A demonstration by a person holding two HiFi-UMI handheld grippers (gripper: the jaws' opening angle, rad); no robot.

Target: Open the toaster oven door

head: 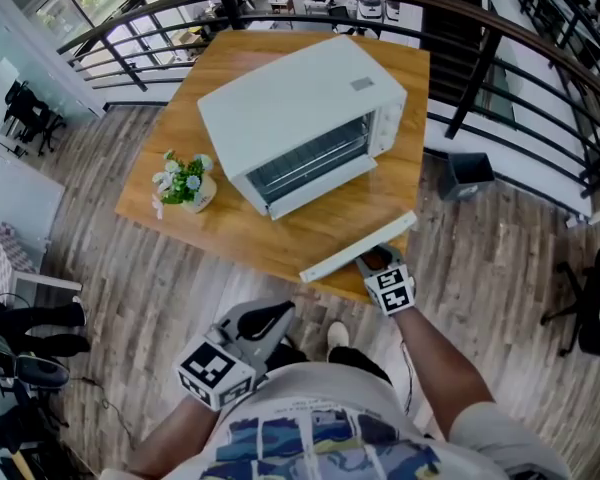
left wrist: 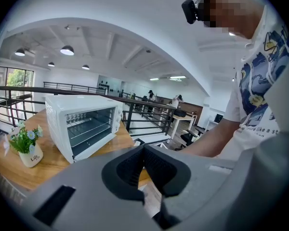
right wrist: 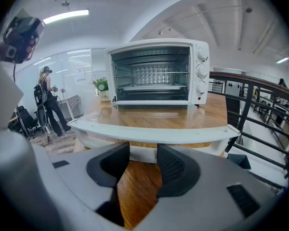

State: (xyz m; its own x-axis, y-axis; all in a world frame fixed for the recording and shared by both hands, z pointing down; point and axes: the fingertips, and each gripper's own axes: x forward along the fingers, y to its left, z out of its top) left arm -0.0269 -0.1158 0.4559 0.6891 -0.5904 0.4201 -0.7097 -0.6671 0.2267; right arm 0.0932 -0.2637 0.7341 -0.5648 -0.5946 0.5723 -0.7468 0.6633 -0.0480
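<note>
The right gripper (right wrist: 143,155) hangs released, its two fingers (right wrist: 176,166) standing apart with nothing pressed between the pads. Just ahead of their tips runs the white door handle (right wrist: 149,133), crossing from one side of the fingers to the other. Beyond it the door (right wrist: 154,117) lies folded down flat over the wooden table (head: 380,68). Farther past the fingertips stands the toaster oven (right wrist: 156,71), its cavity open toward them and its knobs off to the fingers' right. The left gripper (left wrist: 144,153) is clenched on nothing, its fingers (left wrist: 130,170) meeting. It is held low by the person's body, well back from the table edge, and the oven sits ahead and to the left of its tips.
</note>
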